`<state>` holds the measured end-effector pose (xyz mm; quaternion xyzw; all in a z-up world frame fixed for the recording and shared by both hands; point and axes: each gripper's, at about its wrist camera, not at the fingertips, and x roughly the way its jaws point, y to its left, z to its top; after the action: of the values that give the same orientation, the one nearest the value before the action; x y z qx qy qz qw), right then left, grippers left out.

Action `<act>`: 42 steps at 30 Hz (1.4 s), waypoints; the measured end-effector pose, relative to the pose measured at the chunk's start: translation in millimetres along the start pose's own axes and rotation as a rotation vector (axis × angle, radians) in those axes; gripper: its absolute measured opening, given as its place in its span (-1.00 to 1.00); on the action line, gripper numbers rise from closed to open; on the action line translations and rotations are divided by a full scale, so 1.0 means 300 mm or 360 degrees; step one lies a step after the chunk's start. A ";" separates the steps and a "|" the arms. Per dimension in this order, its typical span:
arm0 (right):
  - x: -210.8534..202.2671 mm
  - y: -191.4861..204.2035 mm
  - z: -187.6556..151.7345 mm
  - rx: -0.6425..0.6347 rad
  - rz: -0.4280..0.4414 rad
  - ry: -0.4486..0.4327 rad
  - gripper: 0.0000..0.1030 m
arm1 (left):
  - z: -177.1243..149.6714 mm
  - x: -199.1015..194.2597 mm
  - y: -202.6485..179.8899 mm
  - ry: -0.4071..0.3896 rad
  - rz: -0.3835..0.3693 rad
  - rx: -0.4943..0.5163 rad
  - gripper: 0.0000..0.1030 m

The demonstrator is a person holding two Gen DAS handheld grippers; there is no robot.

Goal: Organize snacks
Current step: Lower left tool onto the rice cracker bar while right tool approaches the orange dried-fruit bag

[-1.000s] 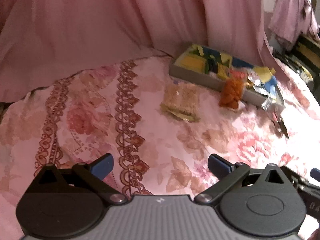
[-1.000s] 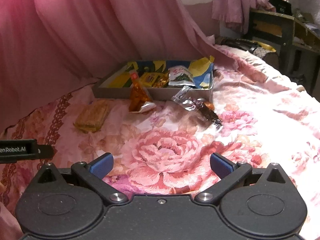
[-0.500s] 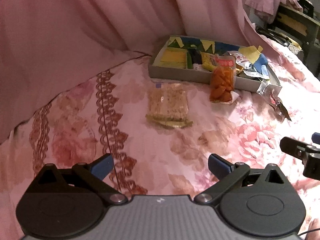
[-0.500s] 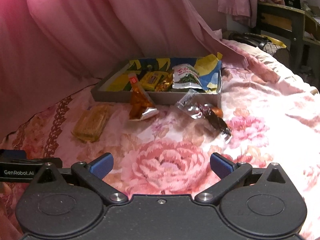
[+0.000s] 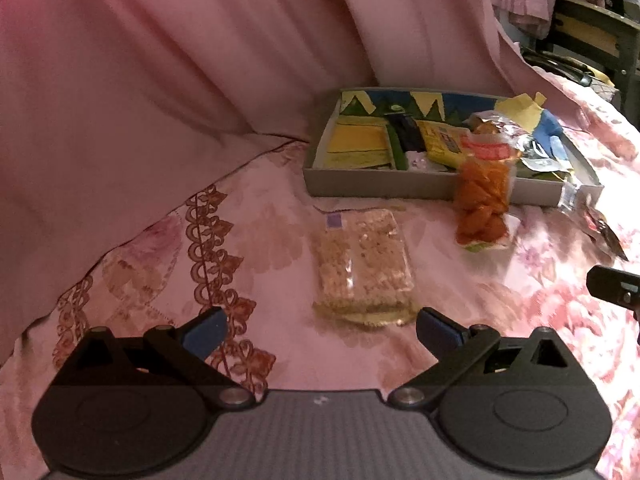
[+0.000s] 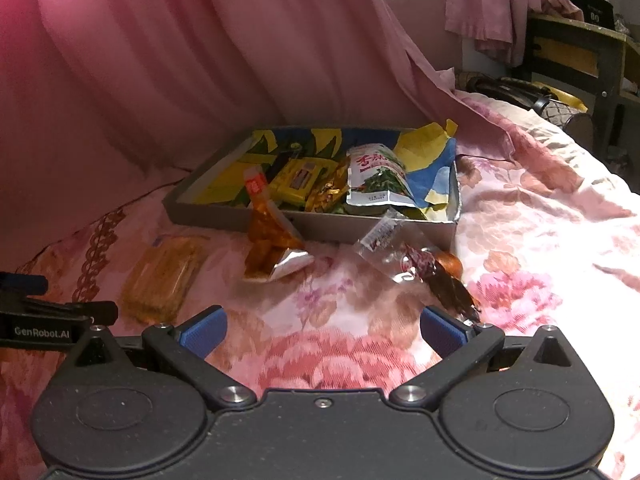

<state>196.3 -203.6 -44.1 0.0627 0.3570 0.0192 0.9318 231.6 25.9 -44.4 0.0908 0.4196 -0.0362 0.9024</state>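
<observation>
A grey shallow box (image 5: 384,188) (image 6: 224,216) with several snack packets inside lies on the floral bedspread. In front of it lie a clear pack of beige crackers (image 5: 362,258) (image 6: 164,276), an orange snack bag (image 5: 482,196) (image 6: 268,240) leaning on the box wall, and a clear wrapper with a dark snack (image 6: 420,264) (image 5: 596,220). My left gripper (image 5: 320,328) is open and empty, just short of the cracker pack. My right gripper (image 6: 322,328) is open and empty, low over the bedspread, the dark-snack wrapper near its right finger.
A pink curtain (image 5: 200,80) hangs behind the box. A dark wooden table (image 6: 580,52) with draped pink cloth stands at the far right. The right gripper's tip (image 5: 612,288) shows at the left view's right edge, and the left gripper (image 6: 44,320) at the right view's left edge.
Both grippers have moved forward toward the snacks. The cracker pack now lies right ahead of the left gripper's jaws. Both stay open and nothing has been picked up.
</observation>
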 end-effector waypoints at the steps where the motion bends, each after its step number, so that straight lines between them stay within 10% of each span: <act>1: 0.016 0.002 0.006 -0.0002 -0.0001 0.0001 0.99 | 0.003 0.012 0.003 -0.0003 0.0002 0.0002 0.99; 42: 0.408 0.136 0.052 -0.0281 0.0087 -0.0079 0.98 | 0.107 0.330 0.071 0.0041 -0.0371 -0.0332 0.99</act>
<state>298.3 -155.0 -108.3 -0.0095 0.3290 0.0745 0.9413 322.6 41.7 -96.9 -0.0522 0.4404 -0.0957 0.8912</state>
